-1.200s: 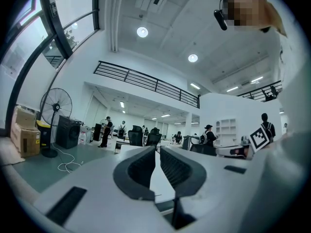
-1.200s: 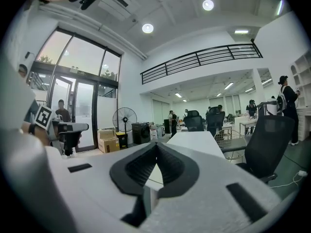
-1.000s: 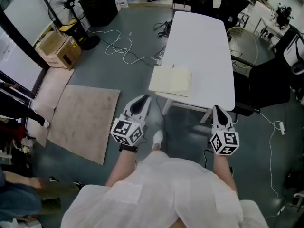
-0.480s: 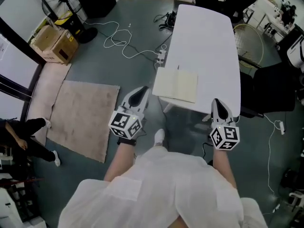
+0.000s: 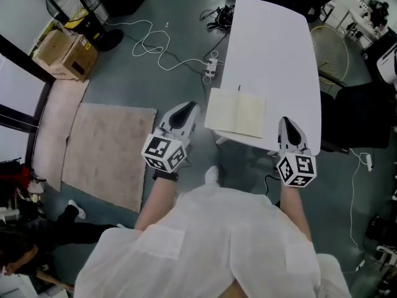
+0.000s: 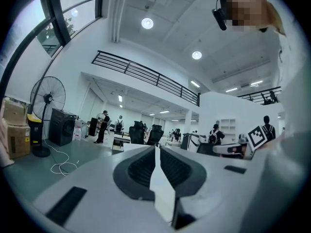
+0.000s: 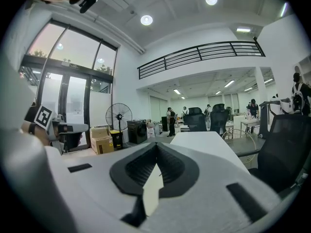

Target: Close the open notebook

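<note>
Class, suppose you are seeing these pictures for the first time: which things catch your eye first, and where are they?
An open notebook lies at the near end of a long white table, its pages cream against the top. The left gripper and right gripper, each with a marker cube, flank that end, both shut and empty. A tan rug lies on the grey floor to the left.
</note>
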`<state>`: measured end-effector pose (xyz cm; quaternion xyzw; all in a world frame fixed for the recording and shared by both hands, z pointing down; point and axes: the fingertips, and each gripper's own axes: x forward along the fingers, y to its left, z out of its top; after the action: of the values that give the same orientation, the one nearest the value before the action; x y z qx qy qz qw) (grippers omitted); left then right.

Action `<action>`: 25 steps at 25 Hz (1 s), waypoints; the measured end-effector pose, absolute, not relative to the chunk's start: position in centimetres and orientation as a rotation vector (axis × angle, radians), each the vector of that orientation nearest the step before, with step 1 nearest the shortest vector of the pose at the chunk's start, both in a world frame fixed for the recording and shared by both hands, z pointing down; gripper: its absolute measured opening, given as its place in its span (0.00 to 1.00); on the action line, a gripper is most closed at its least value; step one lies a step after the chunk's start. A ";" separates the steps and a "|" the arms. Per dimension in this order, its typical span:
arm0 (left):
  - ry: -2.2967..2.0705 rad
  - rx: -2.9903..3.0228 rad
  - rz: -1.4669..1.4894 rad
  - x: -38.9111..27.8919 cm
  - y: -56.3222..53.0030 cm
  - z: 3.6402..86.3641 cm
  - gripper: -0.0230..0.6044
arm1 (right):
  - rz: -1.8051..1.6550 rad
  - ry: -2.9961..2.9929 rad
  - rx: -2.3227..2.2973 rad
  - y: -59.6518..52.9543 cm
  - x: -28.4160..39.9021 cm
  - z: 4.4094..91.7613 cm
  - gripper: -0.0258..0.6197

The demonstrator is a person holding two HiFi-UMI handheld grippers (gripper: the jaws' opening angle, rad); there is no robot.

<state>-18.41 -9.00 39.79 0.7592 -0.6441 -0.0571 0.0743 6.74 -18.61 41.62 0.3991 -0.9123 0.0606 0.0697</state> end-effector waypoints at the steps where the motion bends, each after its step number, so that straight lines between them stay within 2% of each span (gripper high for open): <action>1: -1.926 2.281 -0.168 -18.8 -9.4 40.0 0.09 | 0.182 -2.744 1.205 -18.9 6.3 41.7 0.05; 11: -1.848 2.333 -0.126 -21.9 -12.5 41.4 0.09 | 0.160 -2.719 1.280 -21.1 3.7 42.4 0.05; 25: -1.721 2.365 -0.002 -20.3 -16.4 45.1 0.09 | 0.164 -2.714 1.302 -23.4 3.2 43.6 0.05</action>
<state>-20.33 -16.40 45.14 0.8039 -0.5849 -0.0006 0.1081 3.18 -23.43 43.60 0.4310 -0.8985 0.0543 0.0633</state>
